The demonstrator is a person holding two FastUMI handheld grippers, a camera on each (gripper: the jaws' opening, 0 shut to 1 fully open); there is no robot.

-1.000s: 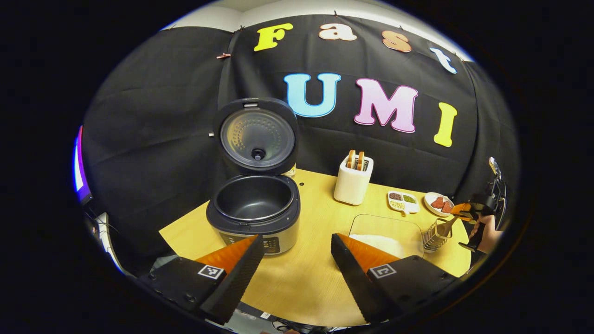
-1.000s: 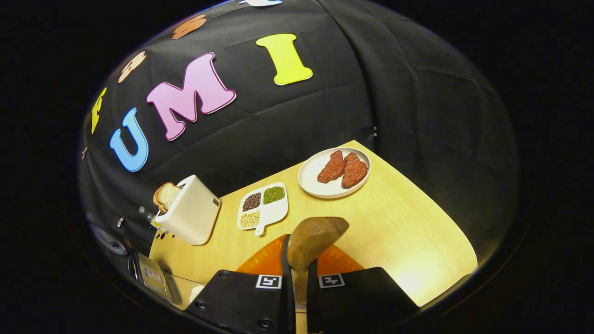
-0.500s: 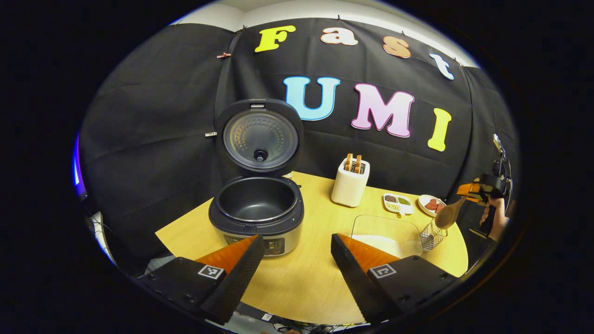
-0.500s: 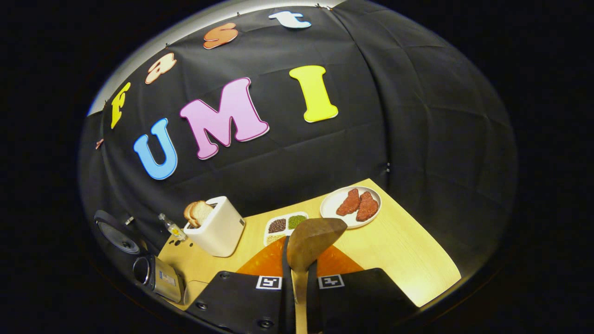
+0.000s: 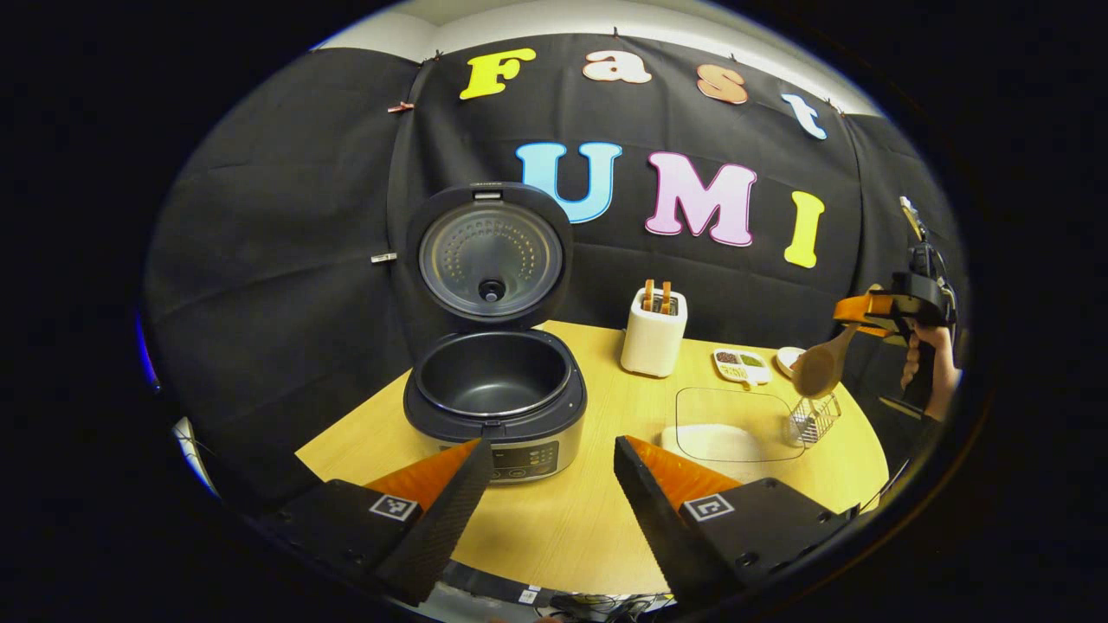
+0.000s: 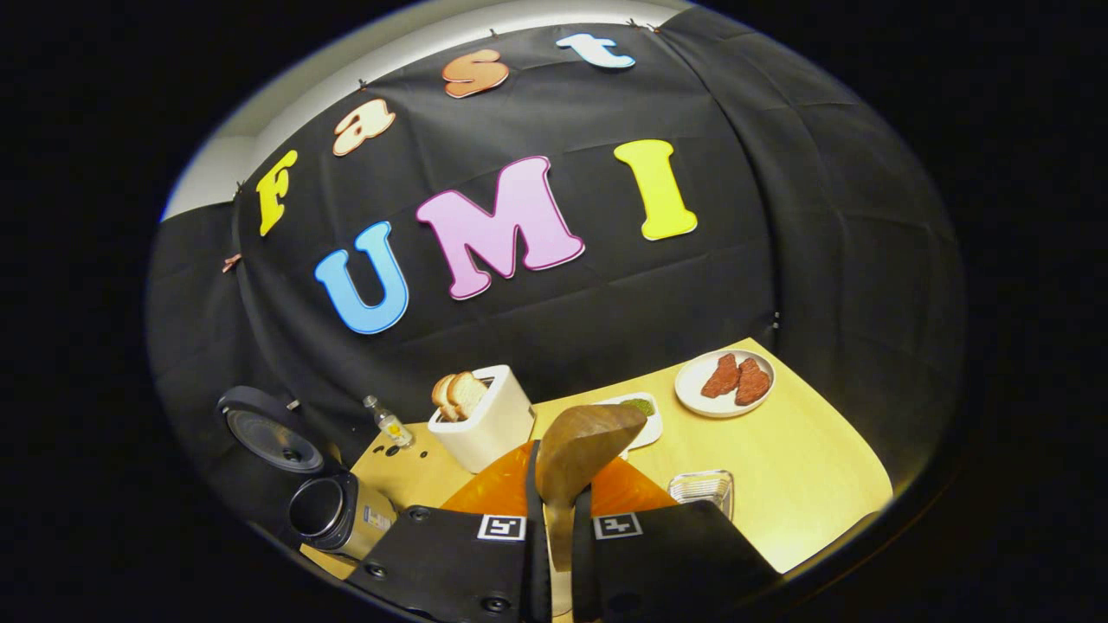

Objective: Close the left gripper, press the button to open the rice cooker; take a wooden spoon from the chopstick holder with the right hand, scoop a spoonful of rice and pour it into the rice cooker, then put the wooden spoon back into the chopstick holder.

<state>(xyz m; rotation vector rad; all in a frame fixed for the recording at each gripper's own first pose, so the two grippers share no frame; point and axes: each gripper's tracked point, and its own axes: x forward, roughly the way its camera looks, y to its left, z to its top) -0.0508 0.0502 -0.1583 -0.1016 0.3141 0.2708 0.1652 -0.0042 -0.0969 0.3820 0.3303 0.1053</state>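
Wooden spoon [image 6: 582,450] sits clamped by its handle in the right tool [image 6: 554,519], bowl forward and empty, lifted clear above the wire chopstick holder [image 5: 814,417]. The rice tray [image 5: 736,426] lies just beside that holder, toward the rice cooker [image 5: 493,394], so the scoop likely calls for a dip down that way. The left tool [image 5: 545,493] hangs wide open before the cooker, whose lid stands up. The spoon's handle end is hidden between the right tool's fingers.

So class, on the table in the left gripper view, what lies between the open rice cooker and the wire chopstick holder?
In the left gripper view, a clear tray of rice lies between the rice cooker and the chopstick holder.
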